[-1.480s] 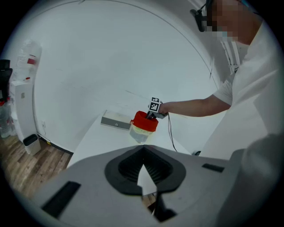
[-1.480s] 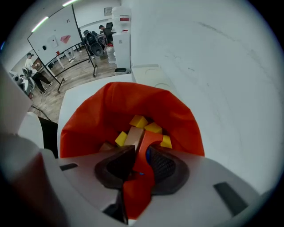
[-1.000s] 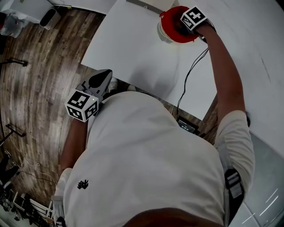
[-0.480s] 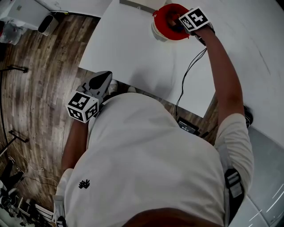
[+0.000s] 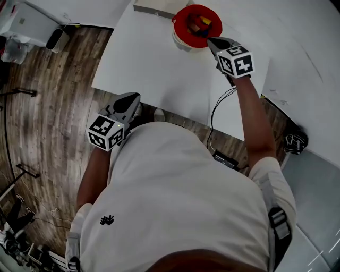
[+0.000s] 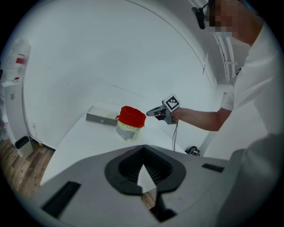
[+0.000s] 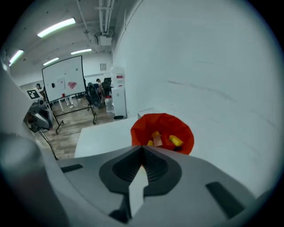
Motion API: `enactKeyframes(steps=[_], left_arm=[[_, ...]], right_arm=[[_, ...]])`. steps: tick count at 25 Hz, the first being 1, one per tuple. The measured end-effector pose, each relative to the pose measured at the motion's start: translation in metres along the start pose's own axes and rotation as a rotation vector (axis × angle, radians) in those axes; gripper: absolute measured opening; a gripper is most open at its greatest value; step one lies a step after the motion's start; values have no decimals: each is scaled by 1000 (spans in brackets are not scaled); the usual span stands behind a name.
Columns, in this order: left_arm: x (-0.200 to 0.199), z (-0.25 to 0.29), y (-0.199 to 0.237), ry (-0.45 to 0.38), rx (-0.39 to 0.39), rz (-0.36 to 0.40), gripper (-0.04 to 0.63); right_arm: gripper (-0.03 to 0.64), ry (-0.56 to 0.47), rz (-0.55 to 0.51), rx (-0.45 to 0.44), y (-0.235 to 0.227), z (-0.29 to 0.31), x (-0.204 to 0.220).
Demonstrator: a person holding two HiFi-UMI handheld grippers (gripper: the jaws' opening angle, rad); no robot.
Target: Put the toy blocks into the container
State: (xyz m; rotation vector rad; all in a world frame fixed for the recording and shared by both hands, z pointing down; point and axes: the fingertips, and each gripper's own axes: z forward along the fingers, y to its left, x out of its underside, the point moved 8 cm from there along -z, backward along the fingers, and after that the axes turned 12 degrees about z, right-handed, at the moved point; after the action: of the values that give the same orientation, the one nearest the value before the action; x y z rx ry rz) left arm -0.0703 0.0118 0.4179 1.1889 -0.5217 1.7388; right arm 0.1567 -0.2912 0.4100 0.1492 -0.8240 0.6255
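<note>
The container [image 5: 187,16] is a red-lined tub at the far edge of the white table [image 5: 149,64]. Several toy blocks [image 5: 202,22], yellow and red, lie inside it. In the right gripper view the container [image 7: 181,126] sits just beyond the jaws, with yellow blocks [image 7: 175,140] at its bottom. My right gripper [image 5: 211,42] hovers just short of the rim, shut and empty. My left gripper [image 5: 133,96] hangs off the table's near edge over the wooden floor, shut with nothing in it. The left gripper view shows the container [image 6: 132,117] and the right gripper [image 6: 155,112] from afar.
A flat grey box [image 5: 154,8] lies behind the container at the table's far edge. A black cable [image 5: 220,106] runs from the right gripper over the table's near edge to a device on the floor. A white bin [image 5: 56,37] stands on the floor at left.
The right gripper has drawn back from over the container toward the person, and the blocks inside now show. The left gripper has barely shifted.
</note>
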Motion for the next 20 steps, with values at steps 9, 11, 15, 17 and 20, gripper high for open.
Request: enactKeyframes(steps=[9,11,15,17,20], left_arm=[[2,19,-38,94,59,76,6],[2,21,-45,92,83,103,6],[-4,25,-51,83,144,153,6],[-10,25,-54,64,176,181,6],[-16,18,-55,39,226,217,6]], right_arm=[[6,-172,230,-153,87,-40,142],[6,-170,258,-178,111,-46,164],[6,-185,287,-206,150,-68,182],[6,-202,281,-194,163,-78,184],[6,-235,286,-161,180,-85,183]])
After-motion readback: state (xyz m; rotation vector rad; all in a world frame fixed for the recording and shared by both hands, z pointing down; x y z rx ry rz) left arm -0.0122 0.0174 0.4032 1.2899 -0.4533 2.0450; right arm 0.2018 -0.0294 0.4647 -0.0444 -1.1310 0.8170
